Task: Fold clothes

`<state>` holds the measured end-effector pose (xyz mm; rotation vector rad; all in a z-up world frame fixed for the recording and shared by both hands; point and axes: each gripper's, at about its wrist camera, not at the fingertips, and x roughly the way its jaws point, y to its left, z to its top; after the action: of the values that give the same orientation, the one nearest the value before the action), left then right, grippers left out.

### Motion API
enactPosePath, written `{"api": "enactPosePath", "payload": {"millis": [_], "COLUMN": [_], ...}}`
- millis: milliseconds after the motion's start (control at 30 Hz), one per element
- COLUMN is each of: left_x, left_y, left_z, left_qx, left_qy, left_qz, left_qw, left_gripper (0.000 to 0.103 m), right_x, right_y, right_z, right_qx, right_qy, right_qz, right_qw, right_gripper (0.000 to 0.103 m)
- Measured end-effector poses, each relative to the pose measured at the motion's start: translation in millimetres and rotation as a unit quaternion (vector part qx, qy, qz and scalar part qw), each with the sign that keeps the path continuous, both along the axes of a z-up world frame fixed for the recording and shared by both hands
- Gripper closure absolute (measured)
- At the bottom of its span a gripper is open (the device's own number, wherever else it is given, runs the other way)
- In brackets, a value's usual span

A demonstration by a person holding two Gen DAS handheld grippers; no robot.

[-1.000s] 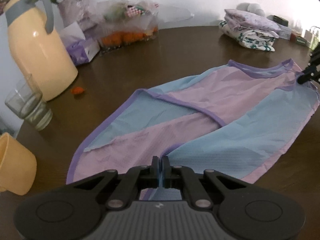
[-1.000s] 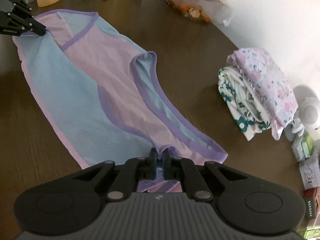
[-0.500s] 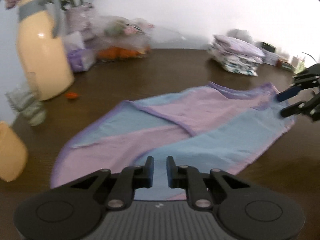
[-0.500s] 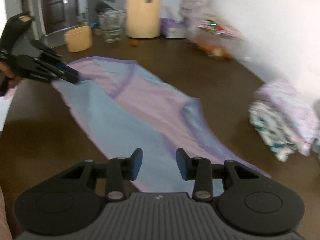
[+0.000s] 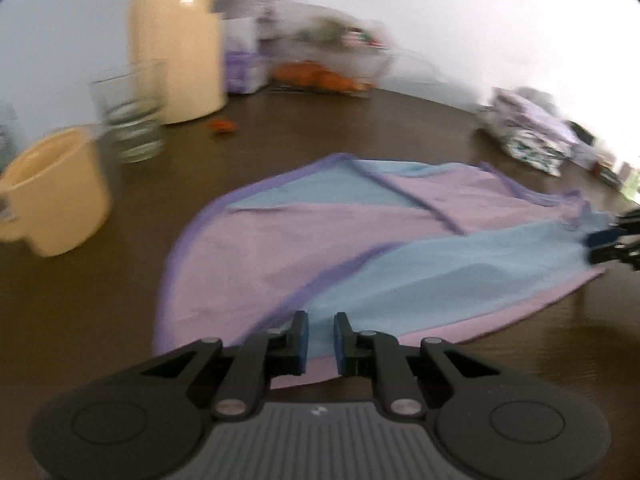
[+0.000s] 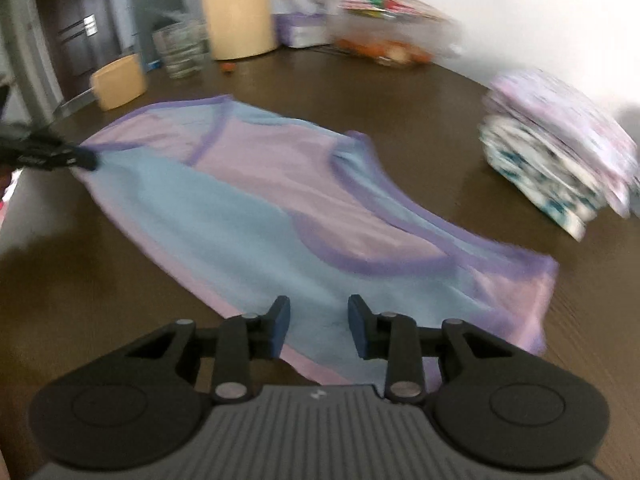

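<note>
Lying flat: pink-blue garment [image 5: 360, 240].

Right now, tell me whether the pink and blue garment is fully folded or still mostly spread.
Mostly spread. The garment lies long and flat on the table, one side flap turned over; both grippers open, left and right.

left gripper [image 5: 319, 338] jaws parted, narrow gap; right gripper [image 6: 319, 326] jaws parted wider; both hold nothing.

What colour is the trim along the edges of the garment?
Purple, on the trim of the pink and light blue garment; clearest in the right wrist view.
</note>
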<state>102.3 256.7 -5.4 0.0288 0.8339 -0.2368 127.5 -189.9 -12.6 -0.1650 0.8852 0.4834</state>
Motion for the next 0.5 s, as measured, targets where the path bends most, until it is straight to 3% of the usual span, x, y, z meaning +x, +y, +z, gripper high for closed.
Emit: {"api": "enactPosePath", "payload": {"millis": [200, 500], "left_x": [-1.2, -6.6], "left_y": [19.3, 4.3], "left_z": [3.0, 3.6], "left_qx": [0.009, 0.058], "left_qy": [0.000, -0.001], "left_qz": [0.034, 0.029], "left_qw": [0.9994, 0.9979], "left_gripper": [0.090, 0.091], "right_x": [-4.5, -10.1], "right_y": [-21.8, -33.1], "right_z": [1.0, -4.7], "right_qx": [-0.021, -0.035], "right_qy": [-0.009, -0.010], "right_qz": [-0.027, -0.050], "right_qw": [0.999, 0.998], "right_gripper": [0.076, 0.076]}}
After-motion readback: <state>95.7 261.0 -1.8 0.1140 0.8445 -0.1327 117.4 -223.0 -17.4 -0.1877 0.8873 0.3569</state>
